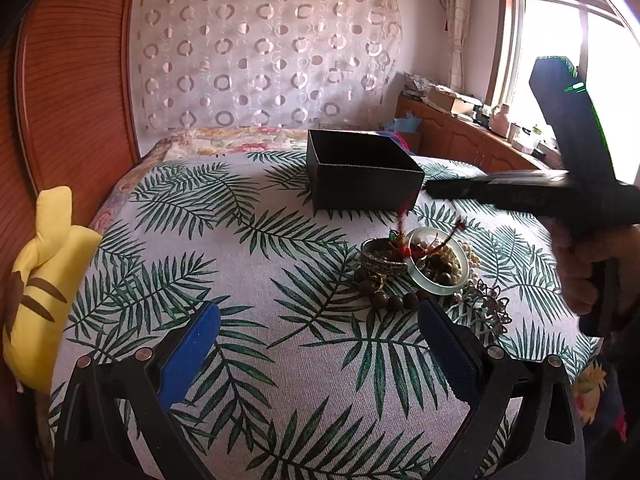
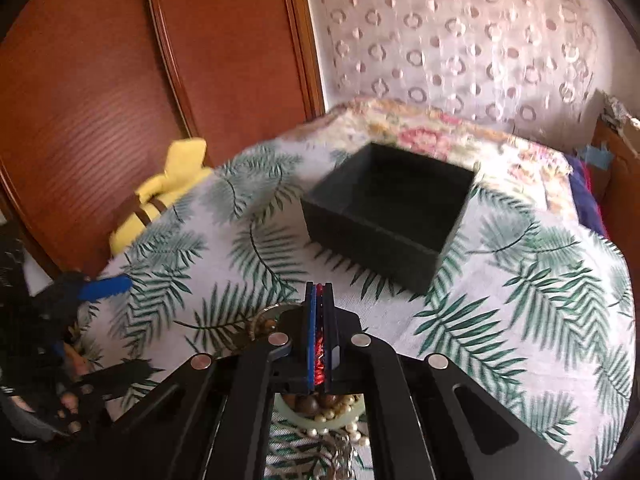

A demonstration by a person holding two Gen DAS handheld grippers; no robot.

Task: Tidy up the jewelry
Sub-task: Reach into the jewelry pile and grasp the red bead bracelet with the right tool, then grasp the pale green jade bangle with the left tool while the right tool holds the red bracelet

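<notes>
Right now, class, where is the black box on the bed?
In the left wrist view the open black box sits on the leaf-print cloth, right of centre, beyond the jewelry pile; the right wrist view shows it ahead of the right gripper.

An open box (image 1: 362, 172) sits on the bed (image 1: 256, 280), toward its far edge. Nearer than the box, toward the bed's right edge, lies a heap of jewelry (image 1: 424, 268): a bangle (image 1: 438, 262) rests on strings of beads (image 1: 394, 302), a ring-shaped piece (image 1: 382, 258) touches its left side, and a brooch (image 1: 486, 300) lies just right. A stuffed toy (image 1: 42, 280) leans at the bed's left edge against the wardrobe (image 1: 76, 80).
</notes>
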